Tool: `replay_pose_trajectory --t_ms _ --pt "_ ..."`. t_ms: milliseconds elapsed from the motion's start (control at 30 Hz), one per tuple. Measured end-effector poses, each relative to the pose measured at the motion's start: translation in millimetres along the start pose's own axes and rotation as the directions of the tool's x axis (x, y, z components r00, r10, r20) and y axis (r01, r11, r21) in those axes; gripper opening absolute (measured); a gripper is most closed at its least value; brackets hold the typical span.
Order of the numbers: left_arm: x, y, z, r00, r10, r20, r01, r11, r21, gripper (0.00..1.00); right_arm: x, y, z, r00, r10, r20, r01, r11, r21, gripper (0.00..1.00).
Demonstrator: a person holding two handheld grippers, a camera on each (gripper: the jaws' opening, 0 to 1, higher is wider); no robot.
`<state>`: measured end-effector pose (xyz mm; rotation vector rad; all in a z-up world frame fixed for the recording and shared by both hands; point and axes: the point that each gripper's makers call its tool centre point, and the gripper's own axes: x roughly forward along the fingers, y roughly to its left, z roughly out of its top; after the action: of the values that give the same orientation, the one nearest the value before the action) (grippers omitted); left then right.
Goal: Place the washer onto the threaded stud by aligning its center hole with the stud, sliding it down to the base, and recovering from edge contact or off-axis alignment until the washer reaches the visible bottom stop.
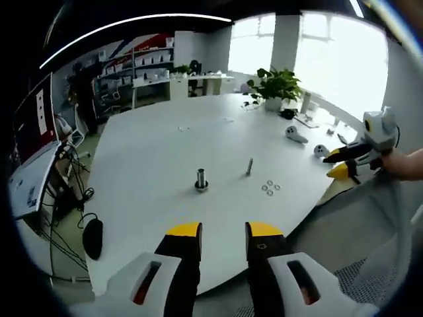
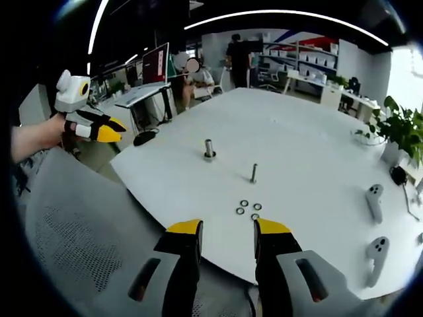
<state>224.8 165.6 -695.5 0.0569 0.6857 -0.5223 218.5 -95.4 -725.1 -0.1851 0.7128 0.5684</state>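
Washers, three loose ones, lie at centre frame in the right gripper view, just below the thin threaded stud on the white table. Both the left gripper and right gripper are parted and grasp nothing.

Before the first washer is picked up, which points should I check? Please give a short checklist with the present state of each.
1. Right tool open and empty: ok.
2. Left tool open and empty: ok.
3. Washers lie loose on the table, apart from each other: ok.
4. Threaded stud stands upright with nothing on it: ok.
5. Washer holes fit the stud: cannot tell, too small.
6. Cylinder stands apart from the stud, not blocking it: ok.
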Motion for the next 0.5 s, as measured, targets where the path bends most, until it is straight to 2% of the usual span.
replay_pose_trajectory --t_ms 133,367,433,500 --pt "0.5 -1.4 -0.8 1.0 -0.025 -0.002 0.025 0.999 0.042 0.24 -0.2 -2.0 -1.5 1.0 -0.011 -0.009 0.011 1.0 -0.001 0.33" --pt "-4.3 -9.9 6.1 0.998 -0.057 0.03 0.056 0.998 0.039 0.24 1.6 -5.4 -6.4 0.999 -0.025 -0.037 0.026 1.0 0.012 0.34" --pt "-7.4 -16.2 8.4 0.995 -0.084 0.054 0.083 0.996 0.024 0.24 0.9 -6.4 -6.8 0.999 -0.032 -0.039 0.033 0.999 0.009 0.34" --pt "-9.3 -18.5 6.4 0.995 -0.079 0.055 0.077 0.996 0.051 0.24 0.6 -7.9 -5.9 0.999 -0.038 -0.032 0.039 0.999 0.018 0.34"
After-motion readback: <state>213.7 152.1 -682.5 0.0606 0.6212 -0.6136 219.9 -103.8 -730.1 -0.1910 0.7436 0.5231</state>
